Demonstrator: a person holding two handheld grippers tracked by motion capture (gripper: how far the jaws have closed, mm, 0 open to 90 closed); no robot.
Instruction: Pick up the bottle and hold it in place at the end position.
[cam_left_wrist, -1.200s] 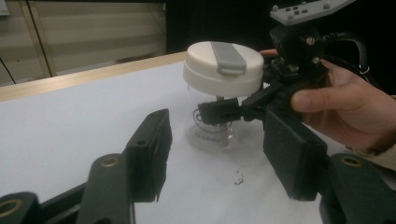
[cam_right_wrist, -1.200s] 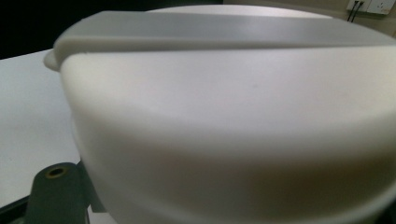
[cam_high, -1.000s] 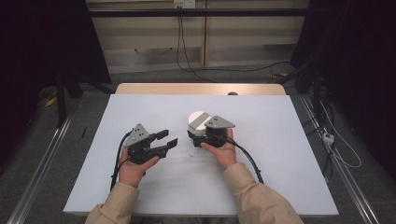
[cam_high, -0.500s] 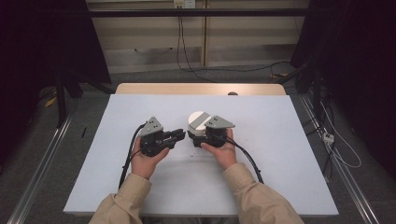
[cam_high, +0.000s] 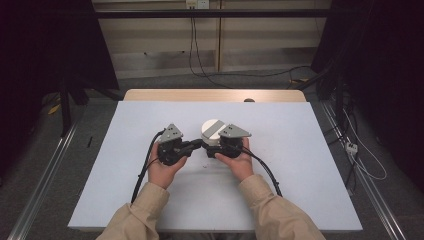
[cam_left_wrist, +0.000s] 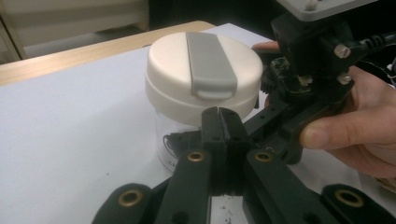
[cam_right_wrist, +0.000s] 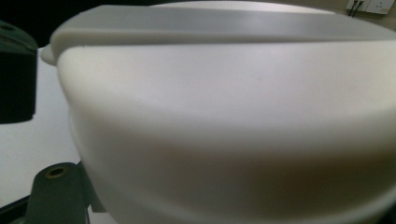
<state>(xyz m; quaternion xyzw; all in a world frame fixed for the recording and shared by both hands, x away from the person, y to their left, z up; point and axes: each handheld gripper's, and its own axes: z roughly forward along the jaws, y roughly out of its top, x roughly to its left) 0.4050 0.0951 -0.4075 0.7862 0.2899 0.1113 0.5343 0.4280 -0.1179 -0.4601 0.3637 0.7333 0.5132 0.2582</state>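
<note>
A clear jar with a white lid (cam_high: 212, 127) and a grey strap across the top (cam_left_wrist: 210, 60) stands mid-table. My right gripper (cam_high: 216, 144) is shut on the jar's clear body under the lid; one of its fingers (cam_left_wrist: 271, 116) reaches in from the right. From the right gripper view the lid (cam_right_wrist: 233, 116) sits very close, beside one finger (cam_right_wrist: 56, 196). My left gripper (cam_high: 198, 144) has just been closing. Its jaws now meet with nothing between them, and it (cam_left_wrist: 219, 114) points at the jar just under the lid rim.
The table is covered by a white sheet (cam_high: 300, 175) with a wooden strip along the far edge (cam_high: 215, 95). Black cables (cam_high: 142, 175) trail from both grippers toward the person. Metal rails (cam_high: 45, 175) run along both sides, and more cables lie on the floor behind.
The left gripper has moved right, up to the jar, and its jaws have gone from open to shut. The right gripper and the jar have stayed put.
</note>
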